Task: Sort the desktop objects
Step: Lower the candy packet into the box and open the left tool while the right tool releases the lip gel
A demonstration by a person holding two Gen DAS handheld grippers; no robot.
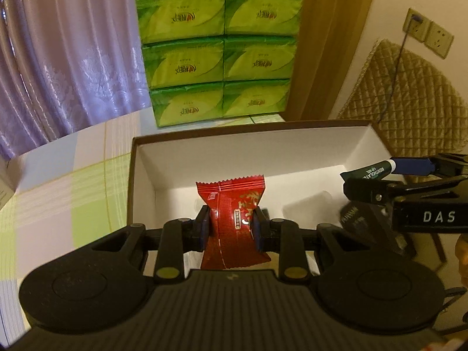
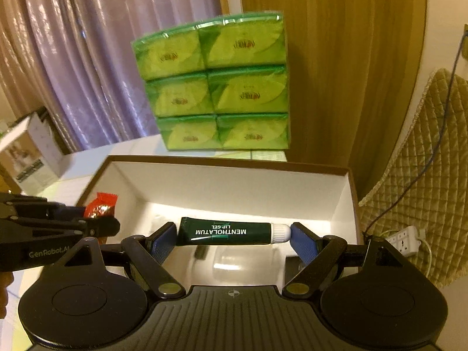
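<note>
Red candy packet (image 1: 232, 219): clamped upright between the left gripper (image 1: 231, 226) pads, above the open white-lined box (image 1: 163, 158). Dark green lip gel tube (image 2: 225, 232): pinched end to end, crosswise, by the right gripper (image 2: 234, 235), over the same box. Green tissue pack (image 1: 219, 55): ahead, beyond the box.

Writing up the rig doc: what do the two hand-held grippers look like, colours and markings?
Both match: the left hand-held gripper and the right hand-held gripper have matte black bodies with ribbed centre plates, two round black hubs, angled black linkage arms with brass-coloured pivots, and blue finger pads. Side lettering reads "GenRobot.AI" on the left one and "DAS" on the right. No cables visible.
</note>
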